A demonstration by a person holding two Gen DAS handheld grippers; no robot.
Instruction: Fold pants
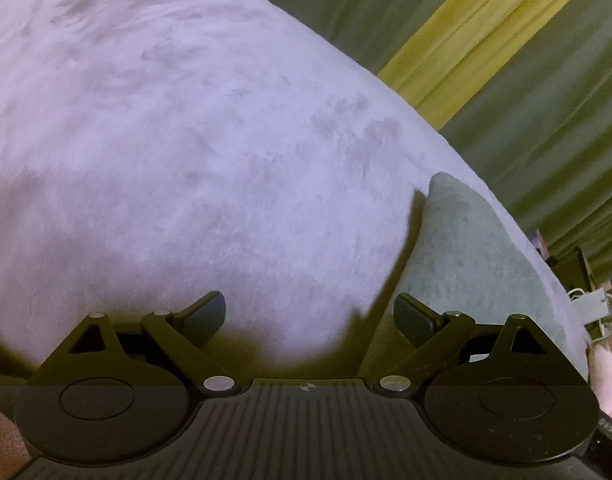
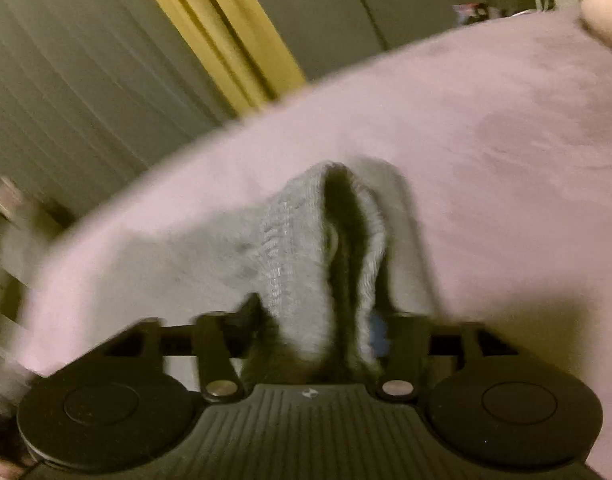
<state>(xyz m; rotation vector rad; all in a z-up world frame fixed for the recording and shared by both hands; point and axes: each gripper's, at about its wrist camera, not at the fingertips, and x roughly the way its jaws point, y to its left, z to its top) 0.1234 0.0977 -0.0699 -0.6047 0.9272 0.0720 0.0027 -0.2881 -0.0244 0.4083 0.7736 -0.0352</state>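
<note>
The pants are grey-green knit. In the left wrist view one pointed corner of them [image 1: 465,248] lies flat on the lilac plush cover [image 1: 186,140], to the right of my left gripper [image 1: 309,304]. That gripper hovers open over bare cover with nothing between its fingers. In the blurred right wrist view a ribbed, bunched band of the pants [image 2: 298,248] stands up as a fold between the jaws of my right gripper [image 2: 313,316]. The cloth leans on the blue right pad [image 2: 377,334]. A dark gap shows beside the left finger [image 2: 248,314], so the jaws do not pinch it.
The plush cover [image 2: 485,140] ends at a curved far edge. Beyond it hang grey-green curtains with a yellow strip [image 1: 445,40] [image 2: 218,28]. Small clutter and a white cable [image 1: 589,300] lie past the cover's right edge.
</note>
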